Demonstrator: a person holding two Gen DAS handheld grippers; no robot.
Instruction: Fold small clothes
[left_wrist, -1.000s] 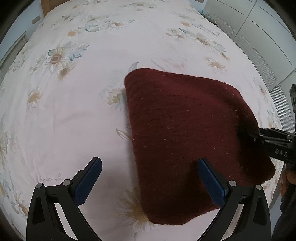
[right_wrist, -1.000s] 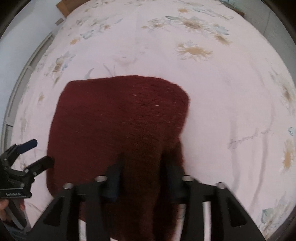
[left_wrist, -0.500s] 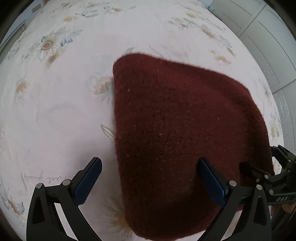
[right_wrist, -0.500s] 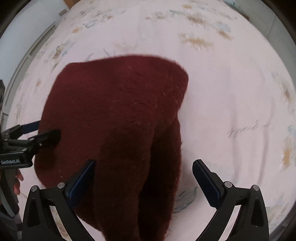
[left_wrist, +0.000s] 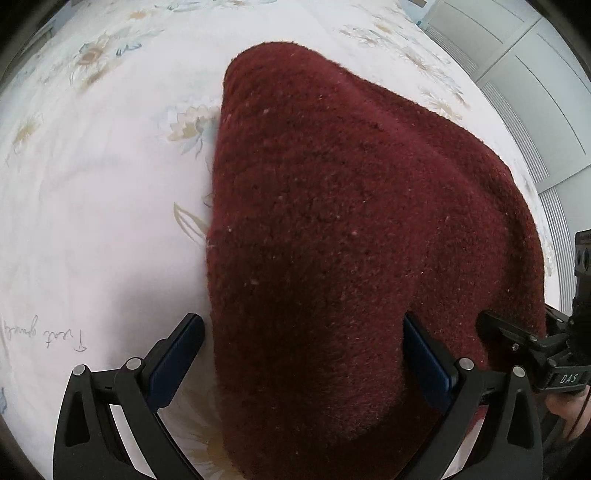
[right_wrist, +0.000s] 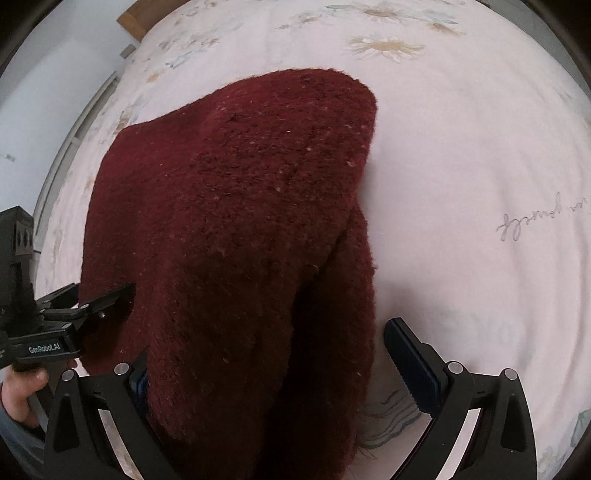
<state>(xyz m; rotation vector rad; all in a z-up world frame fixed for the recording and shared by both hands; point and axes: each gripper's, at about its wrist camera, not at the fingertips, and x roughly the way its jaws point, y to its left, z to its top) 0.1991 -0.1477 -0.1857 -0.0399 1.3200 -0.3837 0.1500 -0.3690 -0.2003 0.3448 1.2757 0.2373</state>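
Dark red knitted garment (left_wrist: 354, 236), folded and fuzzy, flecked with pale lint, lying on a white bedsheet (left_wrist: 92, 221) printed with faded daisies. Spread across the gap of both tools: filling most of the space between the left gripper (left_wrist: 303, 354) pads, its left edge just inside the left pad and the right pad resting over the wool. Left jaws wide apart, gripping nothing. Likewise under the right gripper (right_wrist: 269, 362): cloth covering the left pad, a thick fold running down the middle, the right pad clear over bare sheet. Right jaws just sprung apart, spread wide, pressing on nothing, the garment loose between them. Readable on the left tool's body, seen from the right wrist: "GenRobot.AI". On the right tool, seen from the left wrist: "DAS". Faint cursive script on the sheet beside either tool, upside down, not legible. Fingers of a hand (right_wrist: 18, 391) wrapped round the left tool's handle.
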